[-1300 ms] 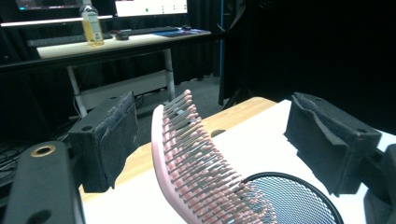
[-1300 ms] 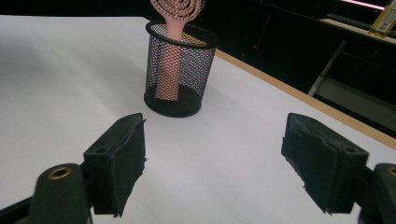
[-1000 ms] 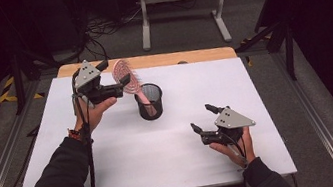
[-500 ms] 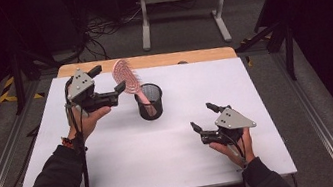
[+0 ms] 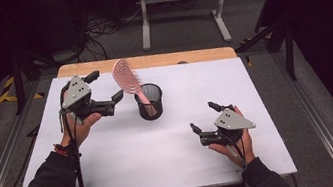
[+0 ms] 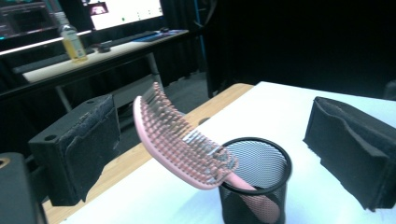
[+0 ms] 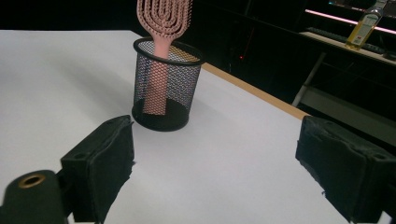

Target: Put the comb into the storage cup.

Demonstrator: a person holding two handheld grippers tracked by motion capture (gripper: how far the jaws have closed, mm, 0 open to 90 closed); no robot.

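Observation:
A pink hairbrush [image 5: 127, 79] stands handle-down in a black mesh cup [image 5: 149, 102] at the middle of the white table, with its head leaning left over the rim. My left gripper [image 5: 105, 86] hovers just left of the brush head, apart from it. Its jaws have just been opening and nothing is between them. The left gripper view shows the brush [image 6: 177, 140] and cup [image 6: 275, 172] ahead of wide-apart pads [image 6: 88, 140]. My right gripper [image 5: 202, 116] rests low at the front right. Its jaws have also just been opening and are empty, facing the cup [image 7: 163, 88].
A wooden strip [image 5: 149, 61] borders the table's far edge [image 5: 262, 73]. A metal stand [image 5: 180, 0] is on the floor beyond. Rails run along both table sides. A desk with a bottle [image 6: 74, 42] is in the background.
My left gripper has drawn back to the left, away from the brush head, and its jaws have widened. The brush stays leaning in the cup. The right hand has kept its place.

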